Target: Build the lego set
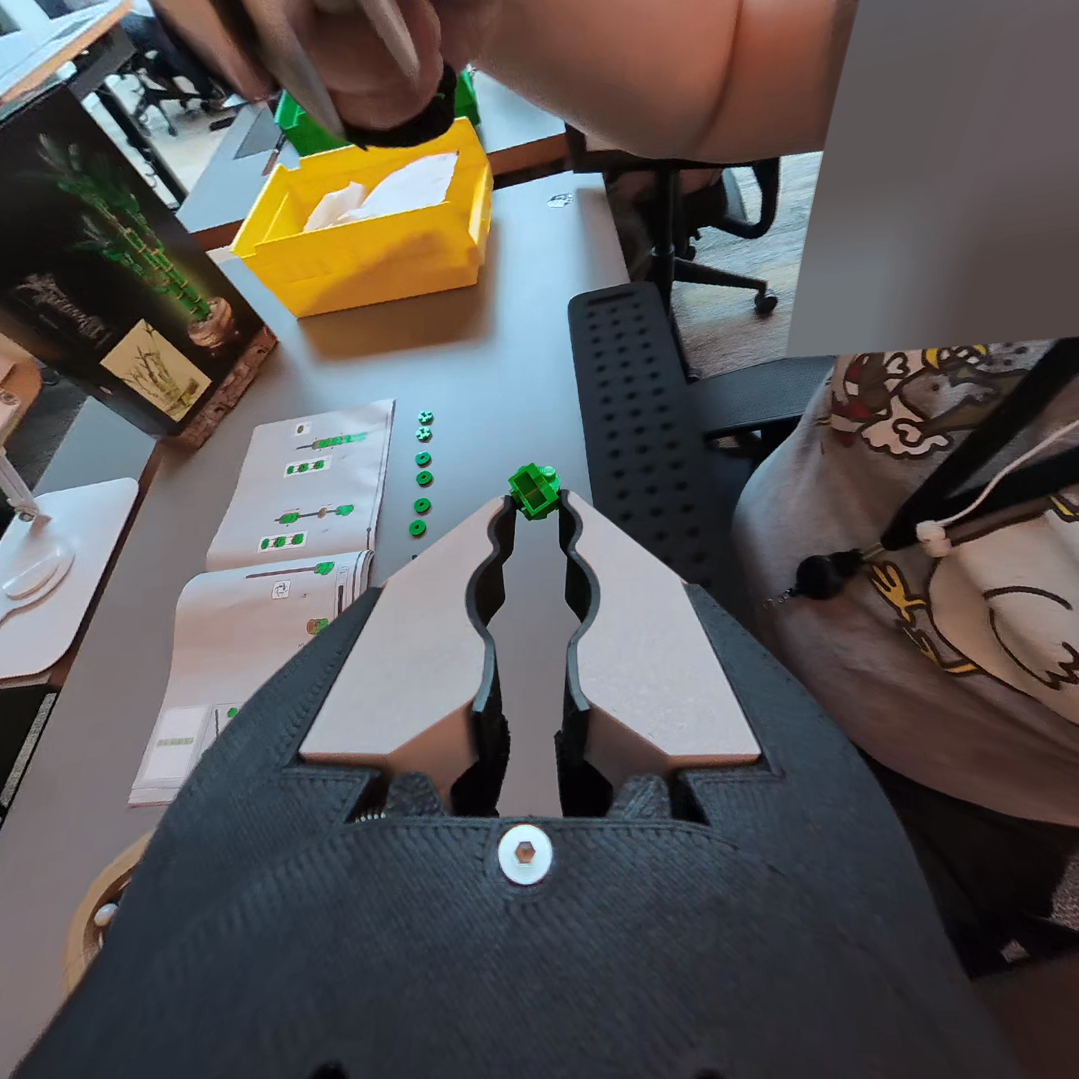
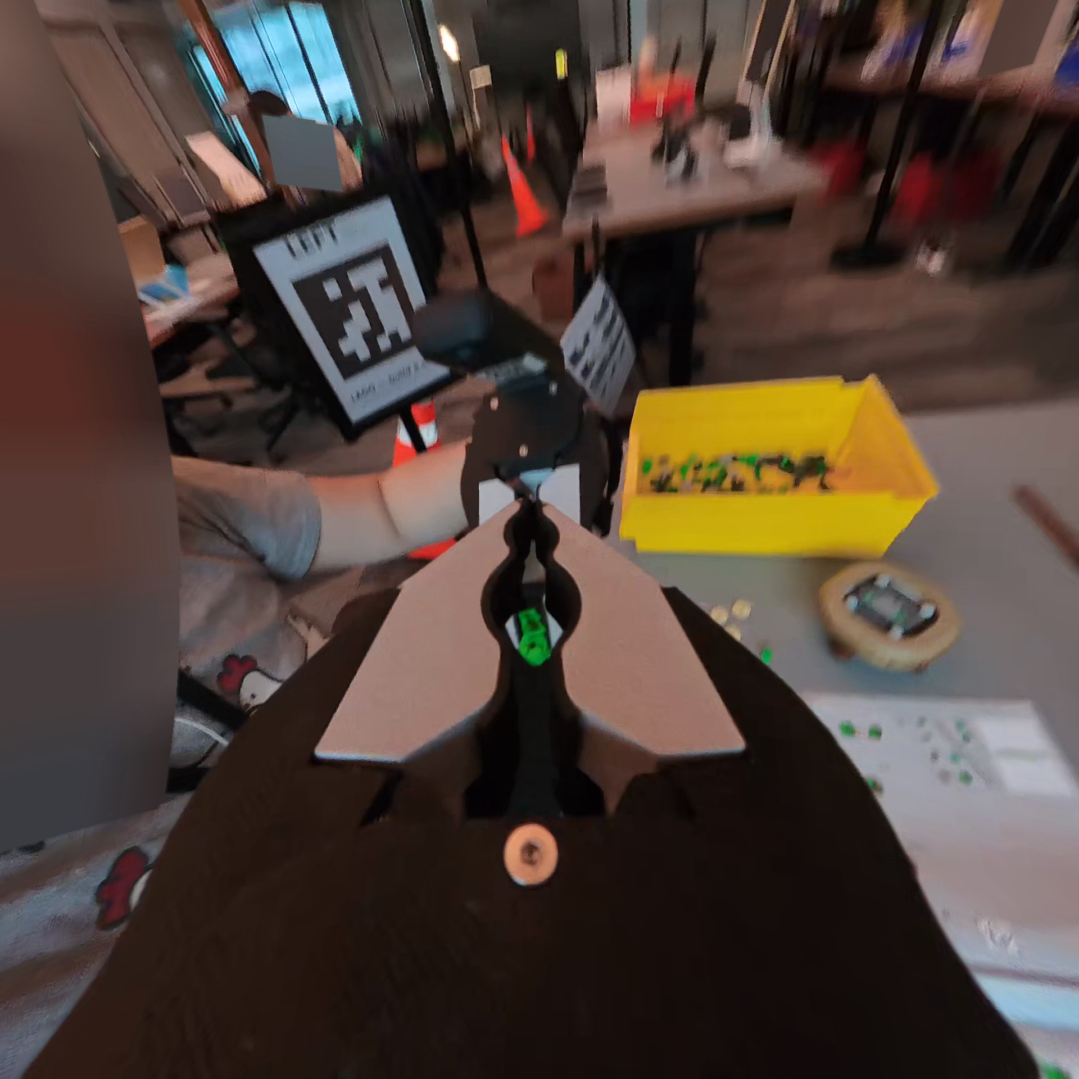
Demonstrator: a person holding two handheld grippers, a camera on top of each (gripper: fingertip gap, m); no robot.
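Observation:
My left gripper point(image 1: 534, 496) is shut on a small green lego brick point(image 1: 532, 490) at its fingertips, held above the grey table point(image 1: 496, 362). Several small green round pieces point(image 1: 423, 476) lie in a row on the table left of it, beside the open instruction booklet point(image 1: 303, 484). My right gripper point(image 2: 531, 514) is held higher and faces the left gripper point(image 2: 528, 461). Its jaws stand together, and I see nothing gripped at the tips. The green brick point(image 2: 532, 639) shows through the gap between its fingers.
A yellow bin point(image 2: 759, 525) holds loose pieces; another yellow bin point(image 1: 373, 263) holds white bags. A round tan pot base point(image 2: 887, 613) and small tan pieces point(image 2: 733, 613) sit on the table. The set's box point(image 1: 117, 280) stands left, a black chair point(image 1: 636, 432) right. The grippers' ends are close to 12 centimeters from one another.

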